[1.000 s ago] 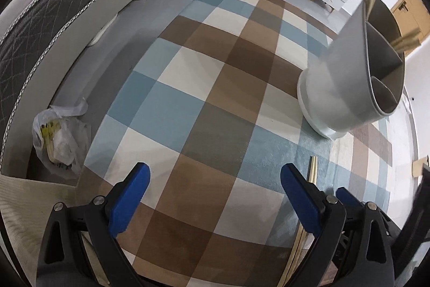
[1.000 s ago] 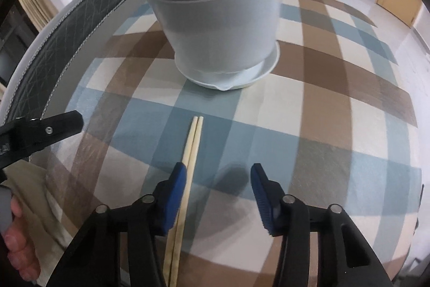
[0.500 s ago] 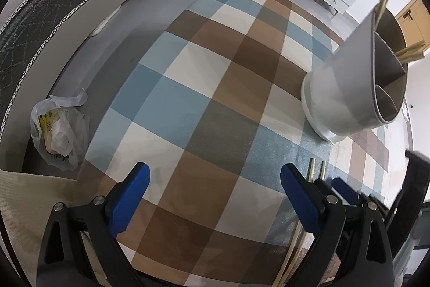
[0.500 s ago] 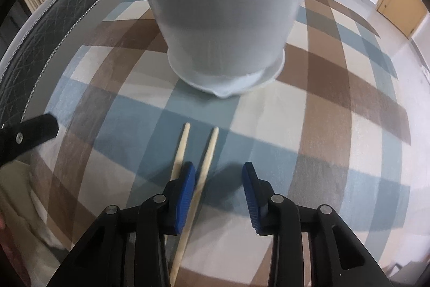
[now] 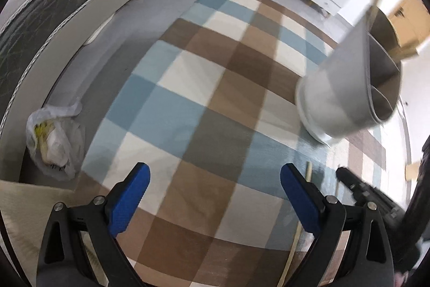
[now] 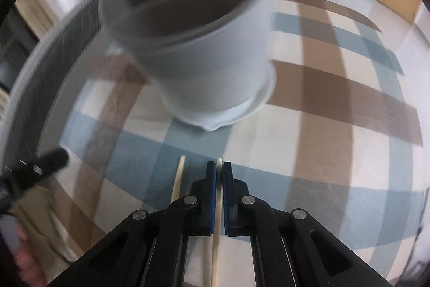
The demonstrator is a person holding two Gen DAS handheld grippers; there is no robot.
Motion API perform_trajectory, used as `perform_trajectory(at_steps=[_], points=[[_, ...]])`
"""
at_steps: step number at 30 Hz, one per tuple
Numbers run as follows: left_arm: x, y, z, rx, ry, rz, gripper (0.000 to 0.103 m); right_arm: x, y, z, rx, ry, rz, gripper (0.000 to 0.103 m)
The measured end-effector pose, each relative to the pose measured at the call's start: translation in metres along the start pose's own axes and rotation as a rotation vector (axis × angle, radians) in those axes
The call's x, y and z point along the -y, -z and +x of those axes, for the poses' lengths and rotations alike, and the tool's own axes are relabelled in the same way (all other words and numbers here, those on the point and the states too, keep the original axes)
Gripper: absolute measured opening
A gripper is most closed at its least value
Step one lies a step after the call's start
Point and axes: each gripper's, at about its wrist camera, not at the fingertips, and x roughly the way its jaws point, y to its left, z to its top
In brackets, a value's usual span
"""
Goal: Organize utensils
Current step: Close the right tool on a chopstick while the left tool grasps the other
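While one chopstick [image 6: 218, 206] sits pinched in our right claw [image 6: 219, 174], its twin [image 6: 178, 179] lies beside it on the checked rug [image 6: 322, 141]. Held near its tip, it may swivel and miss the utensil holder [image 6: 193, 45]. Our left claw [image 5: 215, 195] gapes wide, empty.

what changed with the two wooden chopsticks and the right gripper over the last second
The right gripper closed on one pale wooden chopstick, separating it from the second chopstick, which stays on the checked rug. The grey utensil holder stayed put; the left gripper remained open and empty.
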Motion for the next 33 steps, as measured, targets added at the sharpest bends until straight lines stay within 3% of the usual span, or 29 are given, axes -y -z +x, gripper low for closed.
perform_trajectory(at_steps=[5,10,18,24,32,33], points=[[0.015,0.006,0.007,-0.043,0.090,0.069,0.095,0.039,0.004,-0.025,0.073,-0.170,0.167,0.004],[0.027,0.013,0.013,-0.091,0.126,0.116,0.095,0.056,0.005,-0.030,0.104,-0.235,0.246,0.004],[0.070,0.019,0.022,-0.117,0.048,0.236,0.095,0.071,0.015,-0.044,0.167,-0.225,0.308,0.003],[0.087,0.021,0.032,-0.125,-0.018,0.269,0.088,0.093,0.018,-0.056,0.214,-0.228,0.388,0.003],[0.109,0.019,0.038,-0.120,-0.070,0.343,0.086,0.112,0.019,-0.063,0.249,-0.216,0.470,0.003],[0.111,0.020,0.041,-0.122,-0.080,0.364,0.082,0.113,0.019,-0.063,0.252,-0.217,0.474,0.003]])
